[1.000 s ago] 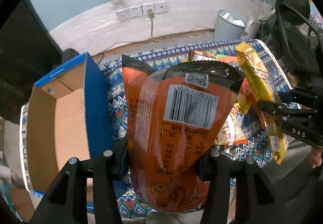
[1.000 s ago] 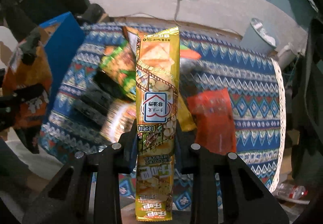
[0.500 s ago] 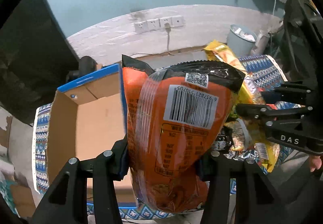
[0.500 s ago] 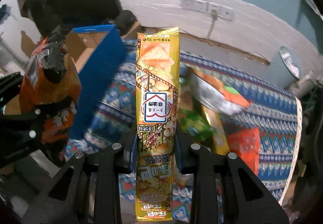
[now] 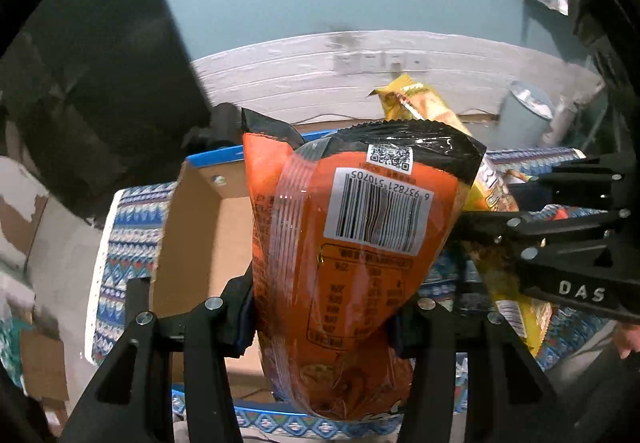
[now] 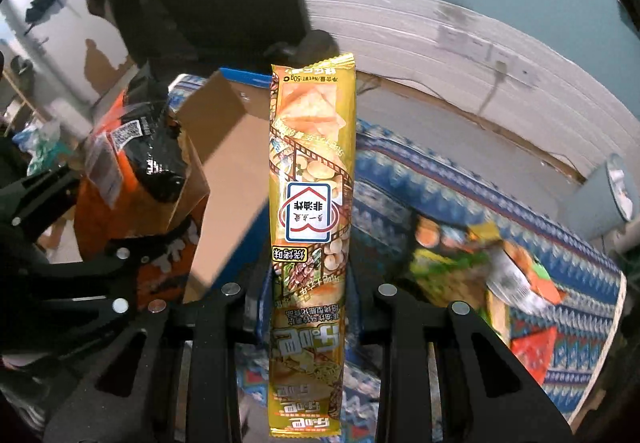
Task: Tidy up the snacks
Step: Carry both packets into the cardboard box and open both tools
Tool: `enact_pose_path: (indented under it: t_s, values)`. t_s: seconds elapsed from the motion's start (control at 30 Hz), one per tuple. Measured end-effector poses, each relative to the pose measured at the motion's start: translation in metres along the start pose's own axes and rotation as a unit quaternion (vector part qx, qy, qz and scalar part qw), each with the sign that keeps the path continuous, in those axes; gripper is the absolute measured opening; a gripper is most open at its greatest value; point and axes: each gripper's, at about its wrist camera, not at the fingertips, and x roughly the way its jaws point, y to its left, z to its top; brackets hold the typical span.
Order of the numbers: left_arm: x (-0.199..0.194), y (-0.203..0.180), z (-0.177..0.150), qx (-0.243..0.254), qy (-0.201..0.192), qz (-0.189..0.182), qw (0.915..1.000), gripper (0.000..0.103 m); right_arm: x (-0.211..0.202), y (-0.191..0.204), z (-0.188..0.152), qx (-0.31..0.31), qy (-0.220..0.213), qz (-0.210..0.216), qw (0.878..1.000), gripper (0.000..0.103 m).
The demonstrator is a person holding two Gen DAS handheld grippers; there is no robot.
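My left gripper (image 5: 322, 309) is shut on an orange chip bag (image 5: 352, 243) with a black top and a barcode, held upright in front of the open cardboard box (image 5: 200, 243) with blue outer walls. My right gripper (image 6: 310, 299) is shut on a long yellow snack packet (image 6: 312, 211), held upright. The box (image 6: 228, 179) lies behind the packet, to the left. In the left wrist view the right gripper (image 5: 476, 223) and its yellow packet (image 5: 440, 123) show at the right. In the right wrist view the orange bag (image 6: 132, 163) shows at the left.
A patterned blue cloth (image 6: 460, 203) covers the table. Several loose snack packs (image 6: 500, 263) lie on it at the right. A grey bin (image 5: 528, 115) stands by the white wall with sockets (image 5: 380, 61). A dark cabinet (image 5: 100, 63) stands at the left.
Both grippers have moved left toward the box with their snacks. The box now sits behind the bags, and the loose snack pile has slid off to the right.
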Motion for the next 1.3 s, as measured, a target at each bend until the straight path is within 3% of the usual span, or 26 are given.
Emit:
enact_pose_path:
  t_s: [0.43,0.83,0.93,0.97,1.07,1.3]
  values:
    - [0.03,0.074,-0.017,-0.07,0.03,0.037,0.9964,0.052,0.054,0.061,0.051,-0.012,0.03,0.049,0.998,0.028]
    - [0.05,0.108,-0.028,-0.113,0.061,0.043,0.9908,0.052,0.094,0.09,0.072,-0.015,0.056,0.061,0.996,0.028]
    - [0.053,0.107,-0.028,-0.113,0.067,0.058,0.9897,0.061,0.102,0.096,0.071,-0.019,0.067,0.064,0.995,0.036]
    - [0.053,0.106,-0.028,-0.109,0.066,0.064,0.9897,0.069,0.102,0.096,0.071,-0.02,0.068,0.064,0.995,0.037]
    - [0.049,0.102,-0.027,-0.099,0.053,0.082,0.9903,0.077,0.101,0.098,0.069,-0.026,0.067,0.06,0.996,0.04]
    - [0.046,0.092,-0.024,-0.088,0.053,0.074,0.992,0.08,0.091,0.085,0.063,-0.031,0.061,0.028,0.997,0.052]
